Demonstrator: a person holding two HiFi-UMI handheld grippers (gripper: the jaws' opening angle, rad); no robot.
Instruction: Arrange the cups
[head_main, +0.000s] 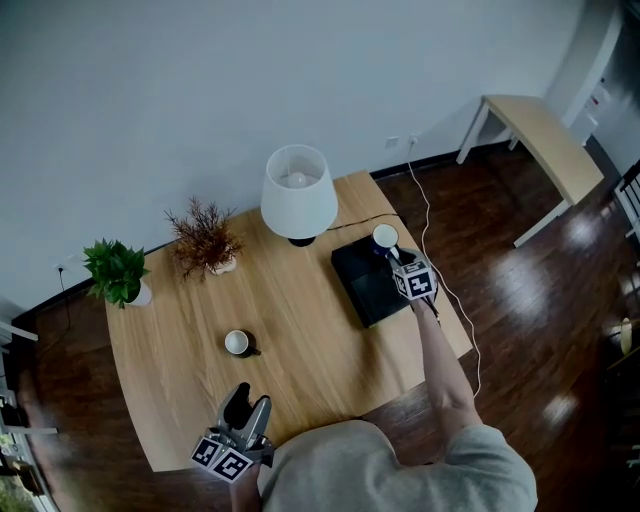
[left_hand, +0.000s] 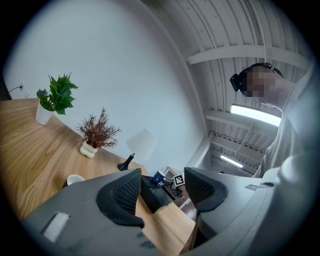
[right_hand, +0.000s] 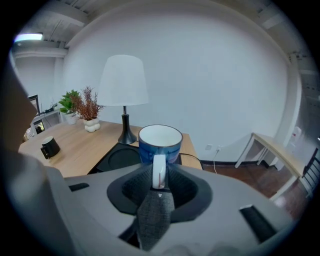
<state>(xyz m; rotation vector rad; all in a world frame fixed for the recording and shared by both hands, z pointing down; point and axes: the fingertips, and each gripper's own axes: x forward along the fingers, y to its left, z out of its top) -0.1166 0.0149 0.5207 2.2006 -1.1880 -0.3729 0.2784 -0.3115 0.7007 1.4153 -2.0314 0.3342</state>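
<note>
Head view: lamp (head_main: 299, 193) stands just beside black tray (head_main: 362, 288) and blue cup (head_main: 385, 236).

Cup (head_main: 385, 236) on tray (head_main: 368, 290), right of lamp (head_main: 299, 192)

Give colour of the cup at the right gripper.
Cup: blue outside, white inside; right gripper view shows it best.

A pale, bare wall (head_main: 200, 80) rises behind a light wooden table (head_main: 300, 330) that stands on a dark, glossy plank floor (head_main: 520, 300). A white-shaded lamp (head_main: 298, 190), a green potted plant (head_main: 117, 270) and a dried reddish plant (head_main: 203, 240) sit along the table's far edge. A smaller pale table (head_main: 545, 135) stands well apart by the wall, and a ceiling strip light (left_hand: 255, 114) glows overhead.
</note>
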